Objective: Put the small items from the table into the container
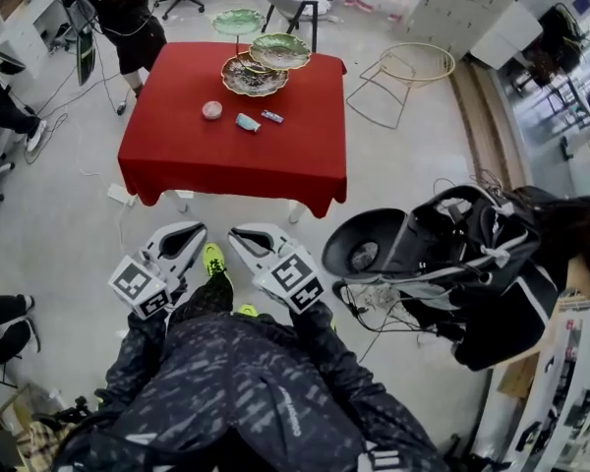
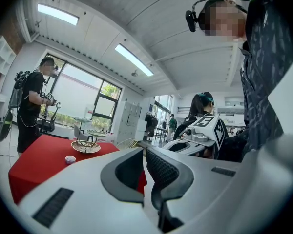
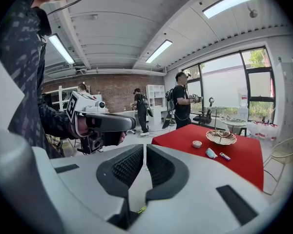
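Nothing is stowed yet: pot (image 1: 211, 110), packet (image 1: 247, 122) and bar (image 1: 272, 117) lie on the surface (image 1: 177, 155) at 12 o'clock, near the tiered dish (image 1: 255, 75). Left tongs (image 1: 190, 234) and right tongs (image 1: 242, 236), pressed together, hold nothing.

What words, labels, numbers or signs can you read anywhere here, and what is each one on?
Nothing here reads clearly.
Jacket sleeve: small white print, too blurred.
Blue packet and small bar on the red table: print too small.
Cube on the left tool, cube on the right tool: square patterns only, no letters.
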`<action>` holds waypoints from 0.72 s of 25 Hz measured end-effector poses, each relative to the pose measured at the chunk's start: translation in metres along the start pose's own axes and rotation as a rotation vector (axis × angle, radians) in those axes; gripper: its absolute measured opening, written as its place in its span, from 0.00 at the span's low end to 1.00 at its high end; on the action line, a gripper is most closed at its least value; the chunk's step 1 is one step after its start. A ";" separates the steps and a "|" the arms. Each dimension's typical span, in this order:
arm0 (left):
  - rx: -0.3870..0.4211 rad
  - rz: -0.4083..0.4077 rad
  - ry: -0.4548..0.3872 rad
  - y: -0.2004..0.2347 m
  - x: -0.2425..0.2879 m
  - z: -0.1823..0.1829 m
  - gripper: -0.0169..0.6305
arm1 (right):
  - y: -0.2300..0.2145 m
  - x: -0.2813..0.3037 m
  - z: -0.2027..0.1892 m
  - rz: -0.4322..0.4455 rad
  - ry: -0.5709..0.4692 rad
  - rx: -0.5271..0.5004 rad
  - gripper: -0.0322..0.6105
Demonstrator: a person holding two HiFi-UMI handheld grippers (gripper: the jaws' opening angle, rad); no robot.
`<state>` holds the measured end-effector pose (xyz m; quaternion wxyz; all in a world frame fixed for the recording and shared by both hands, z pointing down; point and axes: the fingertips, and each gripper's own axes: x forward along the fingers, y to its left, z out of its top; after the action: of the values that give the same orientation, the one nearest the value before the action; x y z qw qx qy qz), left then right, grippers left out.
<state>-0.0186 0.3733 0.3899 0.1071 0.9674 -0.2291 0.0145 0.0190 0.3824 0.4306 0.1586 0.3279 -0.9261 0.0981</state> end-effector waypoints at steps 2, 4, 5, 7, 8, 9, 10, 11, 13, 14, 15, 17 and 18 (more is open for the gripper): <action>-0.004 -0.007 0.000 0.014 0.006 0.003 0.05 | -0.009 0.011 0.004 0.009 0.012 0.000 0.09; -0.009 -0.017 0.002 0.029 0.014 0.007 0.05 | -0.021 0.023 0.009 0.012 0.022 0.003 0.09; -0.010 -0.022 0.005 0.037 0.018 0.009 0.05 | -0.028 0.030 0.012 0.012 0.025 0.006 0.09; -0.010 -0.030 0.014 0.054 0.024 0.013 0.05 | -0.042 0.045 0.019 0.012 0.030 0.010 0.09; -0.010 -0.034 0.019 0.063 0.028 0.015 0.05 | -0.049 0.052 0.023 0.011 0.032 0.012 0.09; -0.011 -0.038 0.023 0.072 0.032 0.017 0.05 | -0.057 0.060 0.028 0.009 0.035 0.013 0.09; -0.014 -0.044 0.026 0.080 0.035 0.019 0.05 | -0.064 0.067 0.032 0.007 0.037 0.015 0.09; -0.018 -0.052 0.030 0.088 0.039 0.021 0.05 | -0.071 0.074 0.036 0.004 0.040 0.018 0.09; -0.022 -0.069 0.043 0.103 0.045 0.022 0.05 | -0.085 0.089 0.044 -0.002 0.047 0.020 0.09; -0.022 -0.077 0.051 0.111 0.049 0.023 0.05 | -0.091 0.096 0.048 -0.006 0.051 0.021 0.09; -0.023 -0.084 0.058 0.120 0.052 0.024 0.05 | -0.098 0.103 0.052 -0.009 0.055 0.023 0.09; -0.026 -0.096 0.064 0.138 0.058 0.027 0.05 | -0.110 0.117 0.058 -0.017 0.063 0.032 0.09; -0.027 -0.101 0.065 0.148 0.061 0.029 0.05 | -0.116 0.124 0.060 -0.023 0.066 0.036 0.09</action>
<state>-0.0310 0.2115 0.3959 0.1280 0.9752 -0.1767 0.0372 -0.0116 0.2051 0.4278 0.1840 0.3378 -0.9147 0.1238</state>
